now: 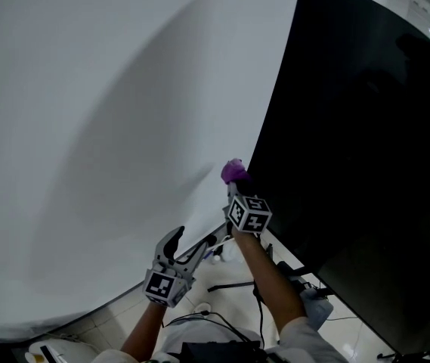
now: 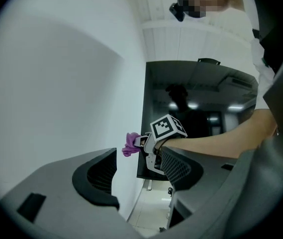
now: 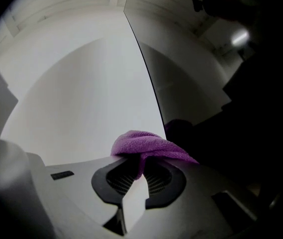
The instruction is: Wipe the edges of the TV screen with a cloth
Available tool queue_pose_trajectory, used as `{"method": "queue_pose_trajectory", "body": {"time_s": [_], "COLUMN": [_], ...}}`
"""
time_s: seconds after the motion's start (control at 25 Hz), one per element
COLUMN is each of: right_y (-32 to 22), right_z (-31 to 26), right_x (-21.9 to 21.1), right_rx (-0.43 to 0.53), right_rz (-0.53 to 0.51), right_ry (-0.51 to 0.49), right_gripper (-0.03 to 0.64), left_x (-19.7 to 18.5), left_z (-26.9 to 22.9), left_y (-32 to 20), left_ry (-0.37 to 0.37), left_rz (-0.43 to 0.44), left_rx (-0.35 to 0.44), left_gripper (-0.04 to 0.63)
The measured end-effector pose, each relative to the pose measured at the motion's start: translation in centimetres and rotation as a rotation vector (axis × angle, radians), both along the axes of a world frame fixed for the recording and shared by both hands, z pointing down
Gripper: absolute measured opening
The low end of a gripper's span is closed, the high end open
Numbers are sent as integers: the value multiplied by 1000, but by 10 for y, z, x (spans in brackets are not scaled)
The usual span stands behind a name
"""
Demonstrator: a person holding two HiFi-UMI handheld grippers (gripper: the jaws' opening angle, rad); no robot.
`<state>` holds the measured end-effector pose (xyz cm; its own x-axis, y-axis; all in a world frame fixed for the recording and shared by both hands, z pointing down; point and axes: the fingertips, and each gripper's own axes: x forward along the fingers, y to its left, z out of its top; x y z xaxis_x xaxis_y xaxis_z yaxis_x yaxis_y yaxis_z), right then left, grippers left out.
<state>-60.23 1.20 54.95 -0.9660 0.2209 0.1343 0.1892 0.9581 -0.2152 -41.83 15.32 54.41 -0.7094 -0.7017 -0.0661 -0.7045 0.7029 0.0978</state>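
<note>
Two grippers: right gripper [image 1: 233,190] clamped on fuzzy purple cloth [image 1: 233,171] at glossy black TV [image 1: 366,165] edge; left gripper [image 1: 192,244] spread wide, empty.

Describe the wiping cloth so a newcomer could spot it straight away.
Find the big black TV screen against the white wall. At its left edge, the right tool pinches a small bunched purple cloth. Nothing else nearby is purple.

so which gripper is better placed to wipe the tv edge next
Right. The right gripper is shut on the purple cloth, which sits right at the TV screen edge beside the wall. The left gripper is open and empty, lower down and off the screen.
</note>
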Motion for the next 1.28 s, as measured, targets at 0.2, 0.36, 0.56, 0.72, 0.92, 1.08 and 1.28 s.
{"method": "queue_pose_trajectory", "body": {"time_s": [0.2, 0.36, 0.56, 0.72, 0.92, 1.08, 1.28], "right_y": [-3, 2, 6, 8, 9, 12, 15], "right_z": [-69, -136, -217, -274, -354, -405, -458], "right_x": [-4, -6, -13, -14, -16, -16, -12], "right_rx": [-18, -21, -56, -4, 84, 96, 134], "right_rz": [39, 53, 58, 68, 85, 101, 111], "right_ry": [-105, -226, -349, -416, -496, -523, -562], "right_gripper": [46, 46, 46, 46, 46, 46, 46], "left_x": [3, 6, 4, -1, -9, -11, -8], "left_z": [-22, -23, -35, -34, -62, -66, -84], "left_y": [-14, -19, -17, -14, -17, -18, -30], "left_ry": [2, -22, -36, -81, -140, -164, -182], "left_rz": [12, 39, 48, 62, 85, 102, 128], "left_rx": [63, 62, 86, 56, 43, 28, 42], "left_gripper": [267, 267, 267, 267, 267, 267, 267]}}
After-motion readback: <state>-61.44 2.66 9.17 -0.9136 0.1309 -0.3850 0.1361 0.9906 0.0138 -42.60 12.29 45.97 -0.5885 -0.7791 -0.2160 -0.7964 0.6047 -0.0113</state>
